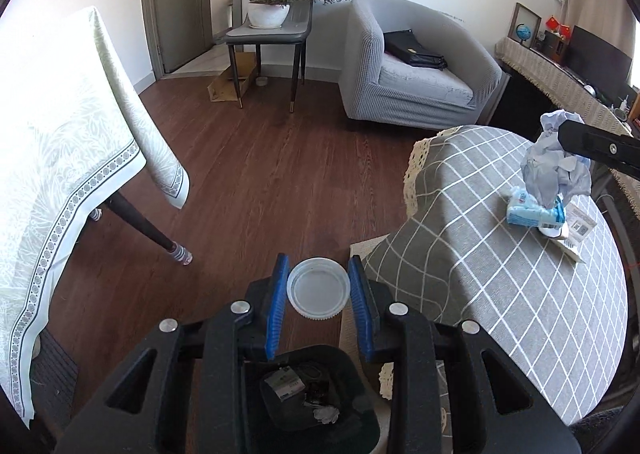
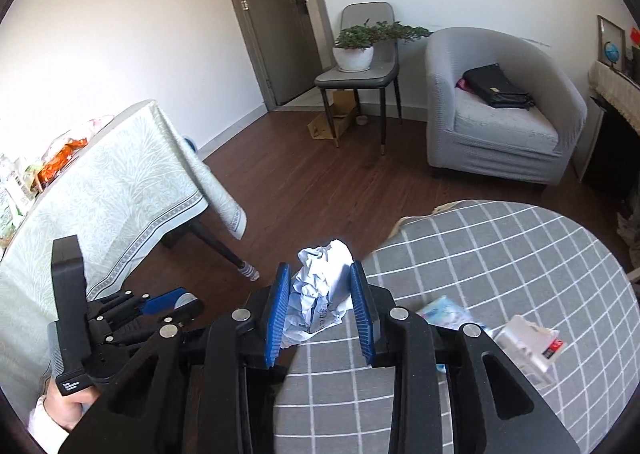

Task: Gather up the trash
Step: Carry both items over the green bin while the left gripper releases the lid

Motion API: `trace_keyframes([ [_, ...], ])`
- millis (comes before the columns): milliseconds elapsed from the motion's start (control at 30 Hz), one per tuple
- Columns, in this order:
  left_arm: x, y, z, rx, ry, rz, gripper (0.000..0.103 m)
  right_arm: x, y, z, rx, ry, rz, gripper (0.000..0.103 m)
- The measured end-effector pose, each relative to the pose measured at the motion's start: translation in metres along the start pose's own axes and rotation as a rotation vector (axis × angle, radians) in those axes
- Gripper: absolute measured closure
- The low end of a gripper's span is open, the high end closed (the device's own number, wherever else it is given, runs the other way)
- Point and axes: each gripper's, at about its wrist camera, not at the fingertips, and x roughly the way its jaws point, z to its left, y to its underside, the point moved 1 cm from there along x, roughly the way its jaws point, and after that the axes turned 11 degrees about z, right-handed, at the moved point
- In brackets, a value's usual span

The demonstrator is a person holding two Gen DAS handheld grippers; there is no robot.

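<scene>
With the left gripper (image 1: 318, 290) clamped on a white lid (image 1: 318, 288) above the dark bin (image 1: 316, 394), which seemingly holds scraps already, the right gripper (image 2: 320, 296) pinches crumpled paper (image 2: 320, 294) beside that bin, neither yet dropped.

Both tongs share one build: the left tongs (image 1: 318, 286) and right tongs (image 2: 322, 294) have black plastic linkage arms with triangular cut-outs, round silver pivot screws, and ribbed blue pads (image 2: 278, 318). A white sleeve (image 2: 44, 426) cuffs the left hand (image 2: 68, 408).
</scene>
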Motion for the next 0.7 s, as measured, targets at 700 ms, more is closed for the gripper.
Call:
trace_keyframes([
  [700,0.064,0.099,0.059,-0.013,-0.084,0.259,0.071,0.086,0.063,0.110,-0.225,-0.125,0.227,0.072],
])
